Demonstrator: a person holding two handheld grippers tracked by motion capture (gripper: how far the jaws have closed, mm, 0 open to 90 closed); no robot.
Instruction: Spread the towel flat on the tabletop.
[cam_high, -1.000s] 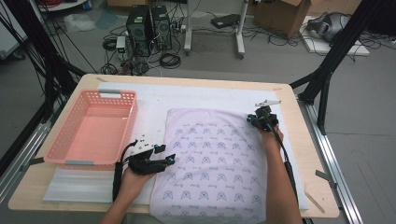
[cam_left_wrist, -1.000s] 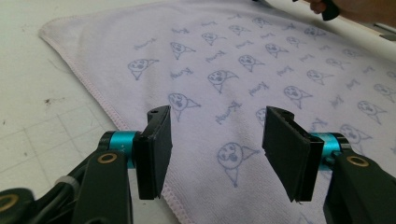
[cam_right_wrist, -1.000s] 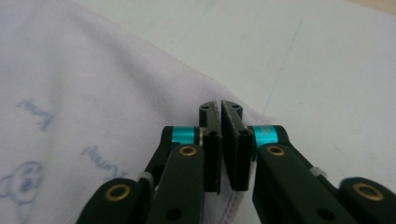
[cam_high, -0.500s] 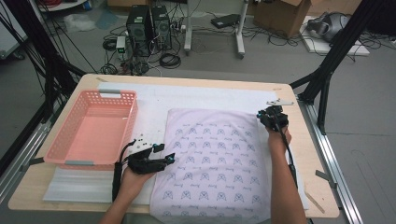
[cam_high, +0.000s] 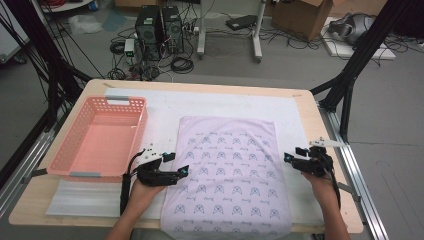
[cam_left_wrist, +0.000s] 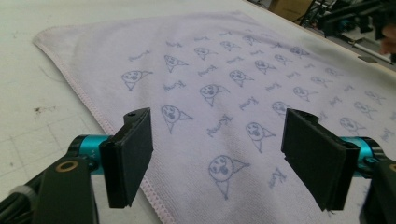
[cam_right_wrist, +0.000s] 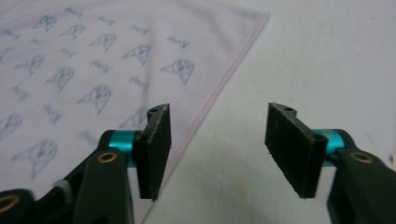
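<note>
**Table edges and free space around the spread cloth**

Pale matting covers most of the table (cam_high: 300, 107), and the lilac cloth (cam_high: 230, 175) lies flat on it, right of centre, its near hem reaching the table's front edge. A pink basket (cam_high: 100, 137) sits to the left, its right wall close to the cloth's left hem but apart from it. Bare matting stays open beyond the cloth's far hem and in a strip along its right hem.

Left gripper (cam_high: 182, 171) rests low at the cloth's left hem; in its own view the jaws stand wide over the hem with nothing between the pads. Its jaws have just been opening.

Right gripper (cam_high: 289, 159) hovers over the bare strip just right of the cloth's right hem. In its own view the hem runs under the left jaw, and the jaws are wide apart with nothing held. They have just been opening.

Compared with 1 second ago, the right gripper has come away from the cloth's far right corner, toward the near side and outward. The left gripper has stayed put, and the corner now lies flat.
</note>
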